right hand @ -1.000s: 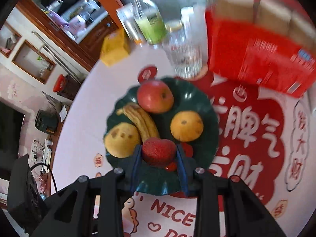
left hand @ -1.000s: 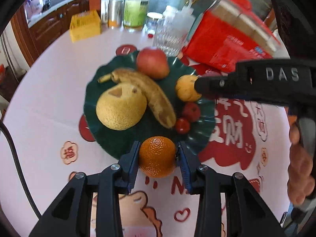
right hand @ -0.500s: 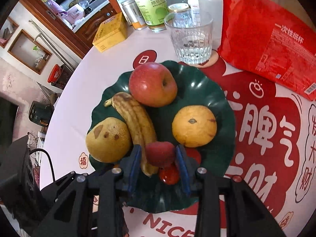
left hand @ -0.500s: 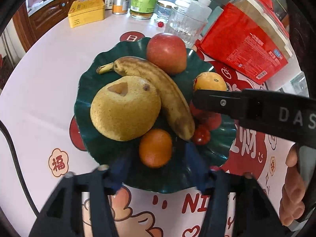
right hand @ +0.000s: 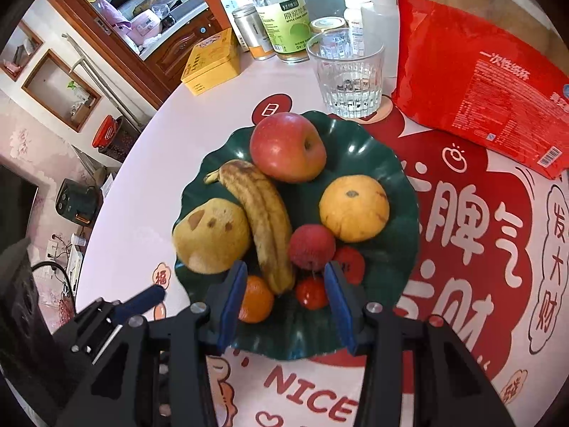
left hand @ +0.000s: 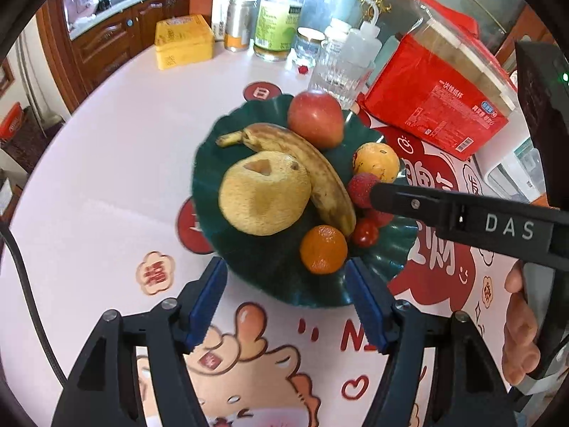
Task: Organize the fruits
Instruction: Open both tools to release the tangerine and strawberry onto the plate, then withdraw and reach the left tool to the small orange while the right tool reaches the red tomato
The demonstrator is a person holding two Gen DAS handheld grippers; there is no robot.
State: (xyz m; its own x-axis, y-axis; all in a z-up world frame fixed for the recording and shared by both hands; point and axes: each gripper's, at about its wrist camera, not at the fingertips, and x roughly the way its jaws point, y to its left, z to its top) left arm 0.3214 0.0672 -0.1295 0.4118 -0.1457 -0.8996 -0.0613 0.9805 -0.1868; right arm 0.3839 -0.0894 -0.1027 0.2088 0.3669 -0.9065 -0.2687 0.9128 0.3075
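Observation:
A dark green plate (left hand: 270, 259) holds an apple (left hand: 314, 119), a banana (left hand: 302, 163), a pear (left hand: 263, 195), a yellow orange (left hand: 377, 162), a red bumpy fruit (left hand: 361, 188), cherry tomatoes (left hand: 366, 233) and a tangerine (left hand: 323, 249). My left gripper (left hand: 286, 284) hangs over the plate's near rim, its jaws opening; the tangerine lies free just ahead of them. My right gripper (right hand: 284, 281) is opening too, over the plate (right hand: 398, 256). The red bumpy fruit (right hand: 311, 247) rests just past its pads, beside the banana (right hand: 263, 220). Neither gripper presses on anything.
Behind the plate stand a ribbed glass (right hand: 346, 82), a red bag (right hand: 480, 71), a yellow box (right hand: 211, 67) and several bottles and jars (right hand: 284, 17). A person's hand (left hand: 519, 338) holds the right gripper at the right edge. A printed cloth covers the round table.
The left gripper let go of the tangerine onto the plate's near side and drew back. The right gripper released the red bumpy fruit beside the banana, and its jaws spread.

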